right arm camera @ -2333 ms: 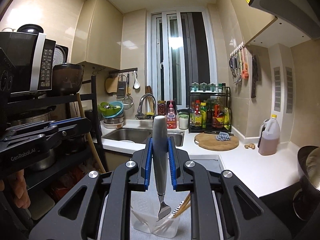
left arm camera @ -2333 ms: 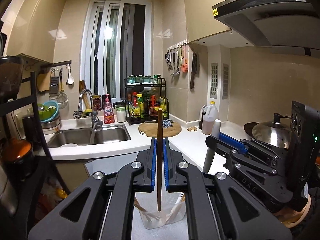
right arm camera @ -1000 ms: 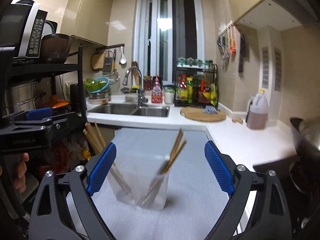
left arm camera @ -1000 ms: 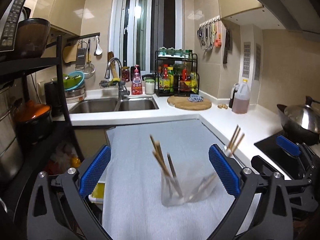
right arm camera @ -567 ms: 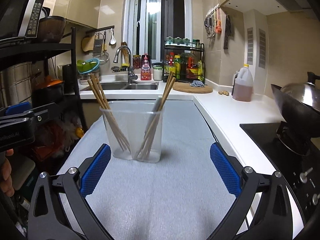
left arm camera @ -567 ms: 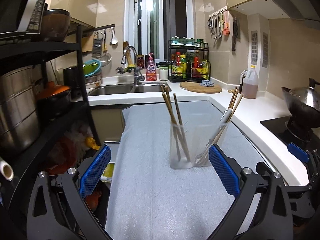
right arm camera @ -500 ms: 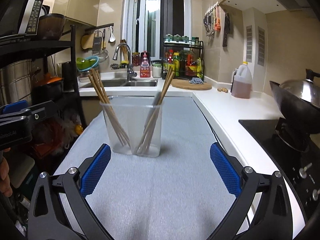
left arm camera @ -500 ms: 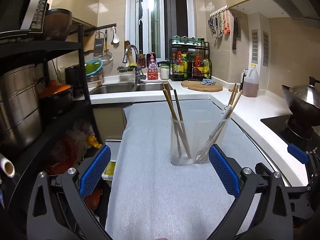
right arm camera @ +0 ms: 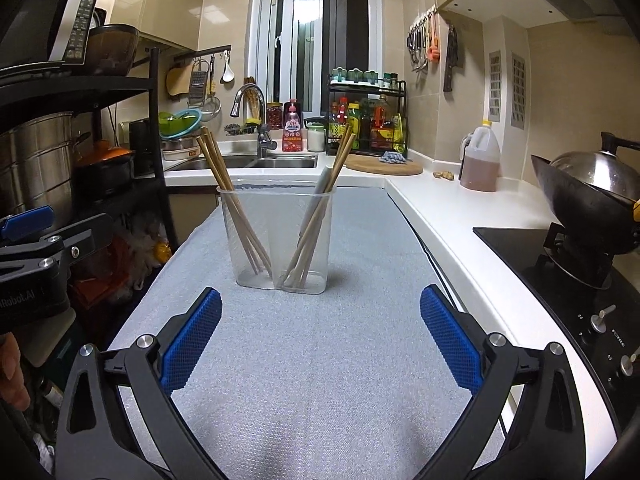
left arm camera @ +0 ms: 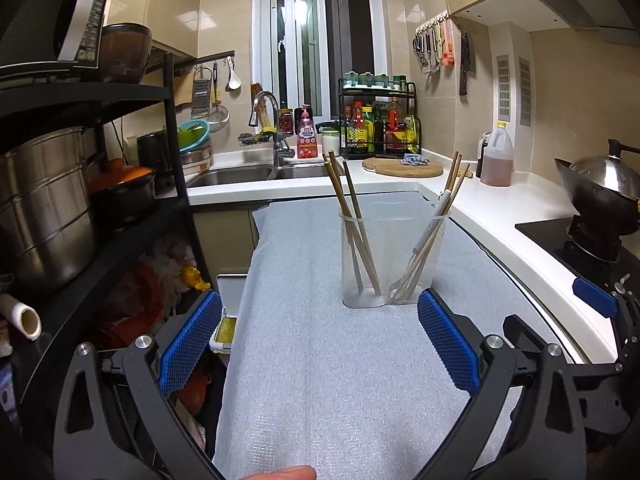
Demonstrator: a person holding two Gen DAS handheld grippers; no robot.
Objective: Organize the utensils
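Foam mat point(right arm camera: 320, 360): covered the counter, probably as padding. Clear two-compartment holder point(right arm camera: 276, 236): stood upright mid-mat, wooden chopsticks point(right arm camera: 230, 200) left, more chopsticks with a grey-handled utensil point(right arm camera: 320, 188) right, kept sorted. Left gripper point(left arm camera: 318, 344), right gripper point(right arm camera: 320, 340): wide apart, empty, short of holder.

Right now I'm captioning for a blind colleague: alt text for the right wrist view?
The open right gripper faces a clear holder on a grey mat, chopsticks leaning in both halves; sink and window behind.
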